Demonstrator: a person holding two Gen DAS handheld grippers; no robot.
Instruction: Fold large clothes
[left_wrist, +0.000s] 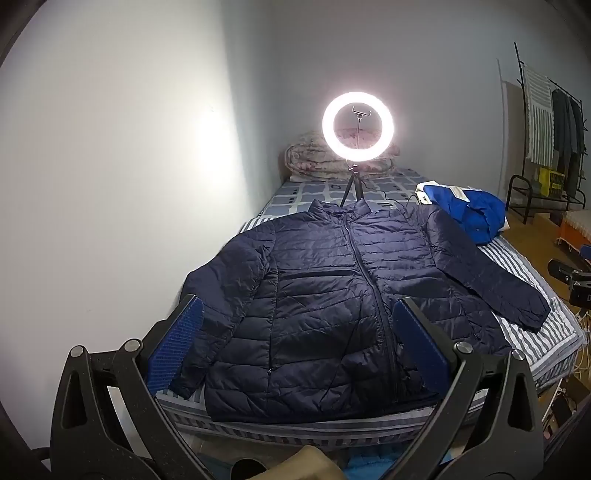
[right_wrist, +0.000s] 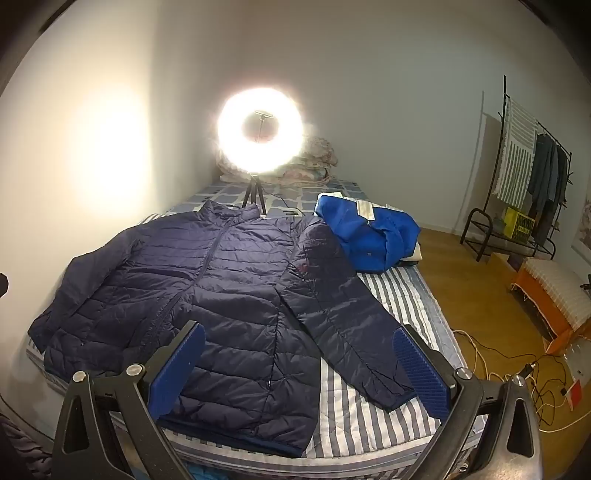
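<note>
With both tongs, left (left_wrist: 288, 347) and right (right_wrist: 299, 373), fully open and empty, grip the light, soft, slippery jacket (left_wrist: 332, 280) at the 3 o'clock sleeve cuff (right_wrist: 391, 391).

The left gripper (left_wrist: 295, 339) hangs over the near hem of the jacket (left_wrist: 325, 280), jaws spread wide, tilted down, gripping nothing; the right gripper (right_wrist: 299, 365) hangs likewise over the jacket's near right side, also wide apart and empty
</note>
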